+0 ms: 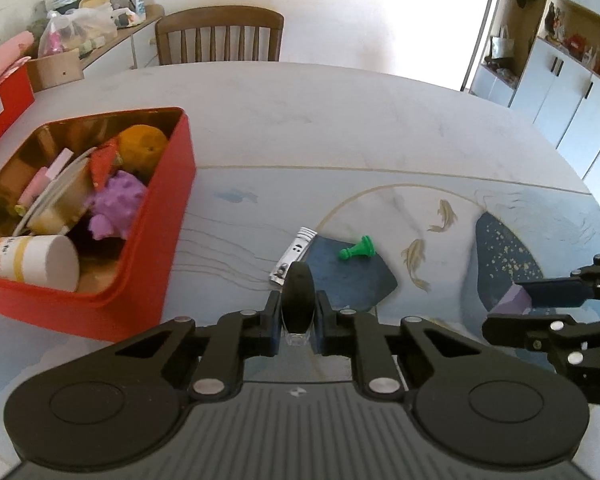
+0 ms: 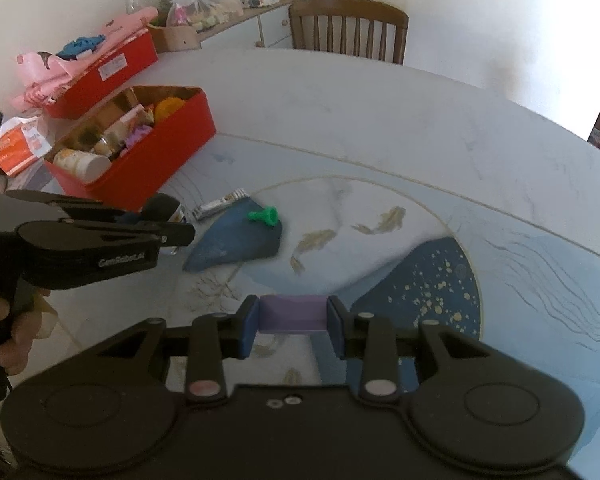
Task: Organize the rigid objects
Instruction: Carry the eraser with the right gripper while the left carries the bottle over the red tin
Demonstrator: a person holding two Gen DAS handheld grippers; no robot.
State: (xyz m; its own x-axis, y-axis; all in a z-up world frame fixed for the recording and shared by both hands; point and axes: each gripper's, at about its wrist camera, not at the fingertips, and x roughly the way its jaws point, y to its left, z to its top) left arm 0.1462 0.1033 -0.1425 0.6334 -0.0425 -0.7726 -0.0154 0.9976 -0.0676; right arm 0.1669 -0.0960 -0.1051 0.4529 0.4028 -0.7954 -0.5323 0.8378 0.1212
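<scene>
Left gripper [image 1: 298, 312] is clamped on a black-capped bottle [image 1: 298, 300], held above the table [image 1: 340, 120] just right of the red box [image 1: 156, 240]. That box is already crowded: a purple spiky toy [image 1: 116, 204], an orange ball [image 1: 144, 146], a white tube [image 1: 32, 260]. Over on the right, the right gripper [image 2: 293, 322] has its fingers squeezed on a purple block [image 2: 293, 314], near side of the table. Between the two, a green pawn [image 1: 356, 249] lies on its side on the dark blue patch, with a silver sachet [image 1: 294, 254] just to its left. A wooden chair [image 1: 220, 34] stands at the far edge.
</scene>
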